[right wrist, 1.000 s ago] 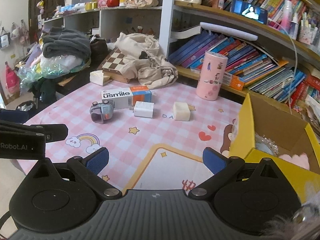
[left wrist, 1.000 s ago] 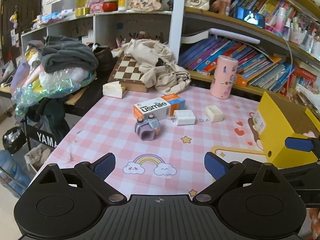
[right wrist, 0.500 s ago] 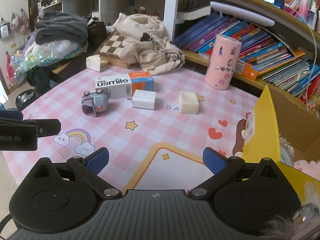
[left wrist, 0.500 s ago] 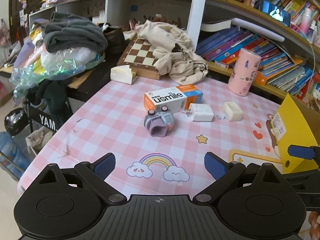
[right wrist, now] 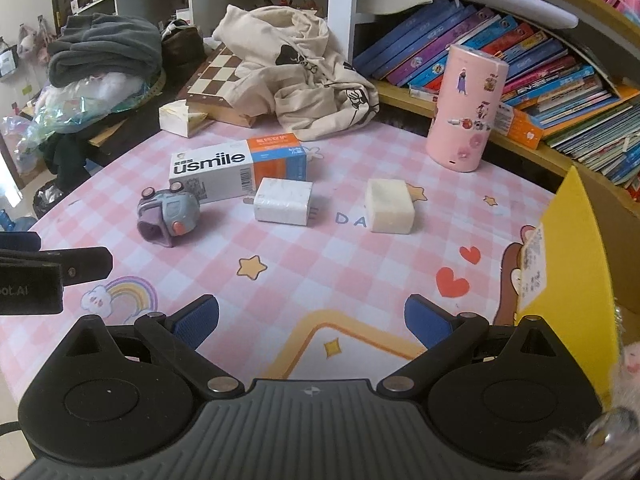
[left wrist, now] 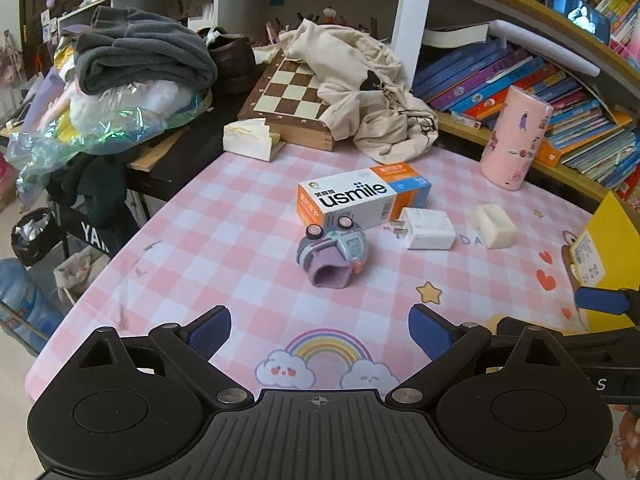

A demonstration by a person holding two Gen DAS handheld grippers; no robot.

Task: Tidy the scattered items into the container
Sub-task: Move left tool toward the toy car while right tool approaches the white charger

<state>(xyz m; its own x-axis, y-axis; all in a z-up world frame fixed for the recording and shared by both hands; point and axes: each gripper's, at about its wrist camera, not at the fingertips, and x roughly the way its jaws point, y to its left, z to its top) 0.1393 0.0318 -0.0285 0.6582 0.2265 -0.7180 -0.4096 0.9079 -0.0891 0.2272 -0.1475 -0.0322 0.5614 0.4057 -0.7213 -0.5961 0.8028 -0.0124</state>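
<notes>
Ahead of our left gripper, spread wide and empty, the toy watch lies near the usmile box and white charger. From the right wrist, our right gripper gapes empty too; the yellow container stands right. We judge we're approaching; next, straddle one item and close.

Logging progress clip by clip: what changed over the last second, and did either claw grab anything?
Both claws advanced toward the scattered items, which now look nearer in both views. The left claw faces the toy watch; the right claw faces the white charger and the cream block. Neither took hold of anything; both stay open. The usmile box, the items and the yellow box have not moved.
</notes>
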